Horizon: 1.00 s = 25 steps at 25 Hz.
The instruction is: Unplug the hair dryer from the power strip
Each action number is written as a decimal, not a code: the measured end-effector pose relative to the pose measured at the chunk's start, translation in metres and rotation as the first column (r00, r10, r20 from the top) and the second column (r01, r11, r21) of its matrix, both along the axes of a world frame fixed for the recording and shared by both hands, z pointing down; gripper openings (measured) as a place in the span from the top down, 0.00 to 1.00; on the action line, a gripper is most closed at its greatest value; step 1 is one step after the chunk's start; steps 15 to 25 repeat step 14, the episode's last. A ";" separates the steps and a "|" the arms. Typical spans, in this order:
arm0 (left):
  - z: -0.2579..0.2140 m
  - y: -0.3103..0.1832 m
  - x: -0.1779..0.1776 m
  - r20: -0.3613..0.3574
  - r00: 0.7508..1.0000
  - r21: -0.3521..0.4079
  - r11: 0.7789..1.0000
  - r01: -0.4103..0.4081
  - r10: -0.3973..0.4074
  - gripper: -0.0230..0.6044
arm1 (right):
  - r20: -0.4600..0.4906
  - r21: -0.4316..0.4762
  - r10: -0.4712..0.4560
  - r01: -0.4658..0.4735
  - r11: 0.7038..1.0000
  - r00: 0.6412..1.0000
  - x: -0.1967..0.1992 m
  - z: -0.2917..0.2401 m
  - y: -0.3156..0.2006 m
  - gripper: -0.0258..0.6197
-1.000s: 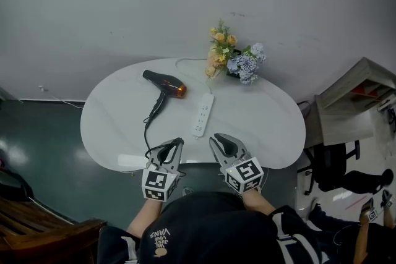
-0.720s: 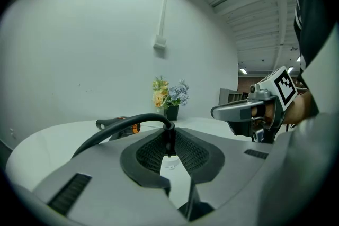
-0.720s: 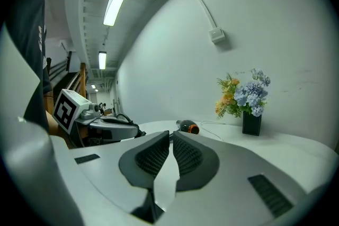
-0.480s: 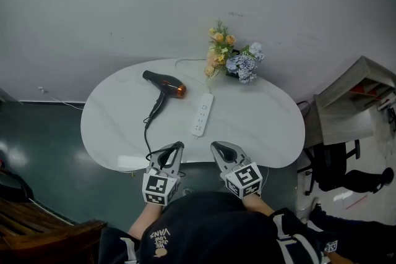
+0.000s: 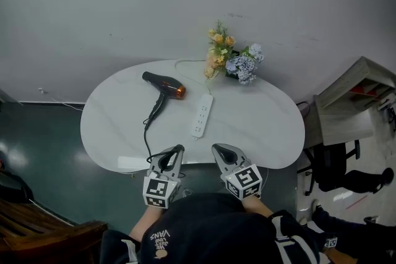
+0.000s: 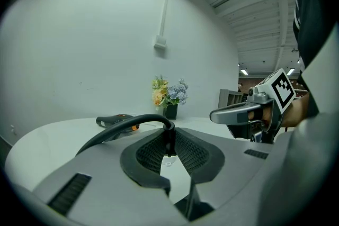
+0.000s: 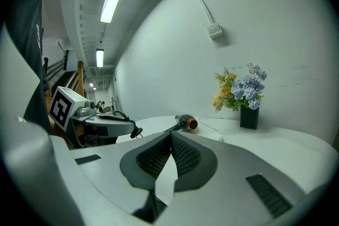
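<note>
The white worktop (image 5: 266,127) carries everything well ahead of you. The hair dryer (image 5: 163,83) lies on its side toward the back left, its orange nozzle facing the flowers (image 5: 232,60). The power strip (image 5: 201,115) lies just right of the dryer, near the middle, and no black plug shows in its sockets.

Your left gripper (image 5: 175,153) hangs at the near edge, clamped on the dryer's black cord (image 6: 167,135) right at the plug (image 7: 131,132). The plug's prongs stick out bare beyond the jaws, well apart from the strip. So the unplugging looks done to me, and you seem to be holding the plug clear so it cannot drop off the edge.

Your right gripper (image 5: 221,150) sits beside the left one. Its jaws have just been closing and now meet with nothing between them, so it is probably only parked out of the way.
</note>
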<state>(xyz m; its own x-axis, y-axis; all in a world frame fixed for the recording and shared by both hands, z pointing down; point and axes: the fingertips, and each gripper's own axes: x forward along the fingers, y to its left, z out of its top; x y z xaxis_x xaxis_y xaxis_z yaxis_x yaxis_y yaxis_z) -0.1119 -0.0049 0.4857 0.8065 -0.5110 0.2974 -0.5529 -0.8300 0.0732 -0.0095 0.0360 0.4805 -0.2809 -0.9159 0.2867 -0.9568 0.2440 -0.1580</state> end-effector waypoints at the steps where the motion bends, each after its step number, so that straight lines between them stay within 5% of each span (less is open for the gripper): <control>1: 0.001 -0.001 0.000 0.001 1.000 -0.001 1.000 -0.001 0.001 0.87 | 0.002 0.000 0.003 -0.003 1.000 1.000 0.001 0.000 -0.001 0.89; 25: 0.005 -0.002 0.006 0.003 1.000 -0.013 1.000 0.005 -0.005 0.87 | 0.006 -0.006 -0.005 0.005 1.000 1.000 0.003 0.003 -0.004 0.89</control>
